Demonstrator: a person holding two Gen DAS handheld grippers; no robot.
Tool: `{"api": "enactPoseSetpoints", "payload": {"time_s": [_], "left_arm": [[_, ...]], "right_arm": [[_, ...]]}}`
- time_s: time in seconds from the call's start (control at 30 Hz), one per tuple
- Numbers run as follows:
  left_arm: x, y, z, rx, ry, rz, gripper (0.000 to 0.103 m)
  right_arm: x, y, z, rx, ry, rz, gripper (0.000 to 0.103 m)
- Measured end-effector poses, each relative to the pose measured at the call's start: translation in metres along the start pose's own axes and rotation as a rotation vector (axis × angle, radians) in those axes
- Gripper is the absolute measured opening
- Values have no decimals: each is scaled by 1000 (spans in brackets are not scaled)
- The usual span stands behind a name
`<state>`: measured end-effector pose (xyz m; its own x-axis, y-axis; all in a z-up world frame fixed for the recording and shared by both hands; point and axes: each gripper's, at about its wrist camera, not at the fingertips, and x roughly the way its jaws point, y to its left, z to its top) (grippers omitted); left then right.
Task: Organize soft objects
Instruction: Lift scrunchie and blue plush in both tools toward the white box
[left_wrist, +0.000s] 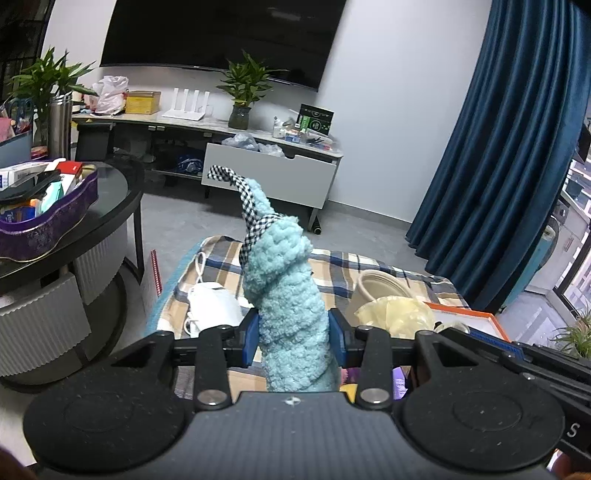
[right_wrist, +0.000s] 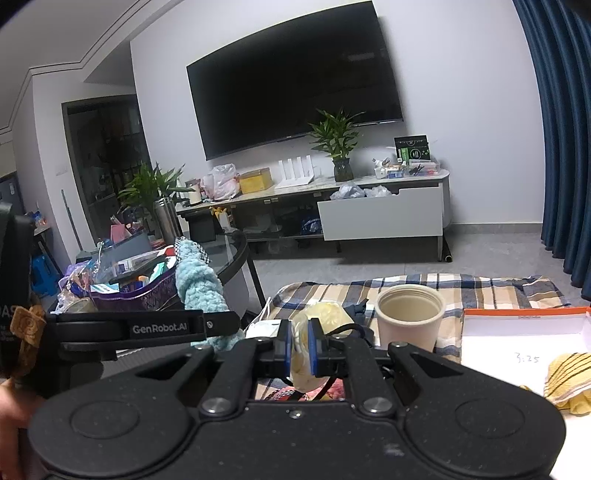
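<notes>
The plaid blanket (right_wrist: 480, 291) covers the work surface and carries the loose items; the white box with the orange rim (right_wrist: 524, 332) sits at its right edge and already holds a yellow striped cloth (right_wrist: 569, 384), so it appears to serve as the collecting place for soft goods. The left gripper (left_wrist: 293, 336) is clamped on a fluffy blue knitted toy (left_wrist: 288, 295), its blue pads pressed into the pile at mid-body; the toy stands upright above the blanket, its checked ribbon (left_wrist: 240, 188) trailing off the top, held high probably to clear the clutter below. The right gripper (right_wrist: 300, 347) is closed tight on a pale yellow soft item (right_wrist: 325, 314), the jaws nearly together with the material squeezed between them and bulging above and below; what kind of item it is cannot be determined. Both task objects are thus lifted, not yet deposited. Obstructions: a beige open cup (right_wrist: 408, 317) stands on the blanket between the right gripper and the box, and would be easy to tip on a direct path. A white device with cord (left_wrist: 214, 302) lies near the left gripper, and the round dark table (left_wrist: 110, 206) with a purple tin (left_wrist: 51, 225) stands to the left, well apart.
</notes>
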<state>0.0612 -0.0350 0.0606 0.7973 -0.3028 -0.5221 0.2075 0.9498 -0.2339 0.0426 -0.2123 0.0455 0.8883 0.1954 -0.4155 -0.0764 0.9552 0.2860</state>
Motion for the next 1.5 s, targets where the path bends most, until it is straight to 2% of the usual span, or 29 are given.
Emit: {"api": "enactPoseSetpoints", "payload": {"time_s": [0.47, 0.87, 1.5], "left_arm": [[-3, -32, -3, 59, 2, -42, 40], [4, -54, -9, 110, 21, -50, 40], [12, -91, -18, 180, 37, -102, 40]], "right_arm": [[-31, -21, 5, 24, -47, -36, 12], [-48, -46, 5, 54, -69, -85, 12], [-71, -85, 0, 103, -93, -168, 12]]}}
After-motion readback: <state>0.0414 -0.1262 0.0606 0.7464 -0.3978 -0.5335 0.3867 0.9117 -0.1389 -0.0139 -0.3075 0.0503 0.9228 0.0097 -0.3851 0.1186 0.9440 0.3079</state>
